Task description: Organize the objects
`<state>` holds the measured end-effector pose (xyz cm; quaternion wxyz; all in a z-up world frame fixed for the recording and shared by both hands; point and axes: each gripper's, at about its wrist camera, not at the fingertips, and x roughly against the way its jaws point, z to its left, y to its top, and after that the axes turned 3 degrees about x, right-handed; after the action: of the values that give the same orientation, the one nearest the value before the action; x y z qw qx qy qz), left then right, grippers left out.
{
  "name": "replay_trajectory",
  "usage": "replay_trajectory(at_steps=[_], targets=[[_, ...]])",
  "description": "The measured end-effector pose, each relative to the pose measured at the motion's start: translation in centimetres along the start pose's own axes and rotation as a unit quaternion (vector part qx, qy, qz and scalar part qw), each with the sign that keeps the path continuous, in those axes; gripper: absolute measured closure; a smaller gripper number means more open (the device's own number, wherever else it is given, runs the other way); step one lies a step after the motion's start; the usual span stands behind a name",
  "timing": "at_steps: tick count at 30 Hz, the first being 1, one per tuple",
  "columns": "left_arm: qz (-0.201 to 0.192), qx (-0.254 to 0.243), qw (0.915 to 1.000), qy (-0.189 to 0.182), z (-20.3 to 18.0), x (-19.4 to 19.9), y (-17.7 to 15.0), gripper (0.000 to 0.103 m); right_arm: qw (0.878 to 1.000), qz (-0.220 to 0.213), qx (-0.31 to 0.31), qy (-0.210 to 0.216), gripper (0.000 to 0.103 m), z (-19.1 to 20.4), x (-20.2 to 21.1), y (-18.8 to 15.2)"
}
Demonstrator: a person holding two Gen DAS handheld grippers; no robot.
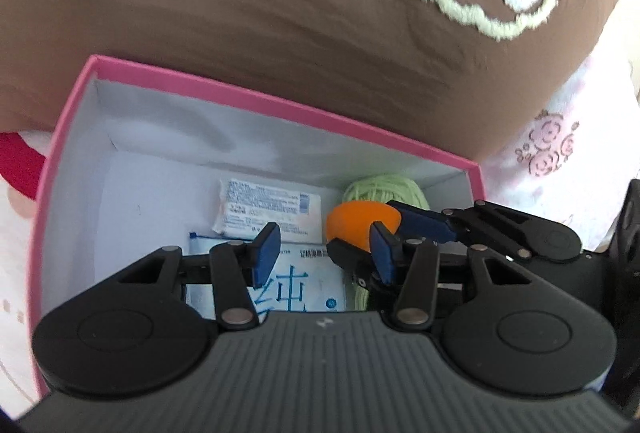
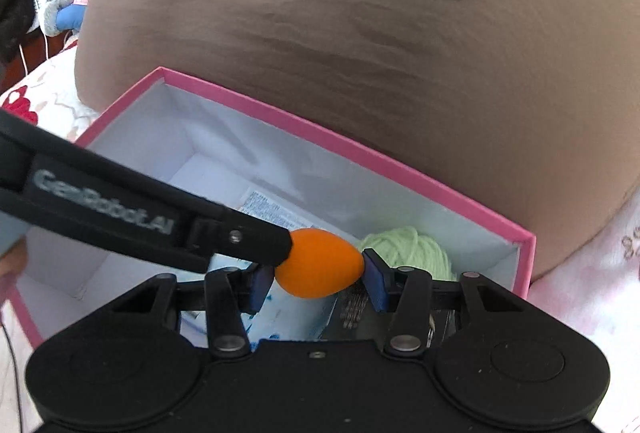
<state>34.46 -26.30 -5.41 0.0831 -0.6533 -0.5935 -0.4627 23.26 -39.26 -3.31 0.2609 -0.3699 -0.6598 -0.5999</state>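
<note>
orange egg (image 2: 318, 263) sits pinched in the right gripper (image 2: 320, 279) above the pink box (image 2: 400, 169), green yarn (image 2: 412, 247) at two o'clock, left gripper (image 1: 322, 253) spread wide.

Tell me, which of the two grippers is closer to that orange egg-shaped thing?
The right one. The right gripper has the orange egg pinched between its blue pads over the pink box. The left gripper is open beside it, jaws around nothing.
</note>
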Motion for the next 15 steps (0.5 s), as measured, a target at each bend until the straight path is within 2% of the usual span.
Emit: replay_trajectory(at_steps=[3,4,7,12,15], targets=[[-0.027,-0.013,0.9994,-0.017,0.2,0.7,-0.2,0.056,0.998,0.012,0.051,-0.039,0.05,0.7,-1.1,0.1],[-0.027,-0.015,0.9994,-0.012,0.2,1.0,-0.3,0.056,0.997,0.015,0.063,-0.052,0.05,0.9,-1.4,0.1],[-0.026,-0.021,0.9994,0.003,0.5,1.4,-0.6,0.056,0.996,0.015,0.068,-0.052,0.049,0.9,-1.8,0.0],[-0.024,0.005,0.9997,0.001,1.4,1.8,-1.0,0.056,0.994,0.037,0.081,-0.067,0.049,1.3,-2.5,0.0],[-0.024,-0.007,0.9997,0.007,0.9,2.3,-1.3,0.056,0.994,0.029,0.08,-0.069,0.038,1.5,-1.6,-0.1]])
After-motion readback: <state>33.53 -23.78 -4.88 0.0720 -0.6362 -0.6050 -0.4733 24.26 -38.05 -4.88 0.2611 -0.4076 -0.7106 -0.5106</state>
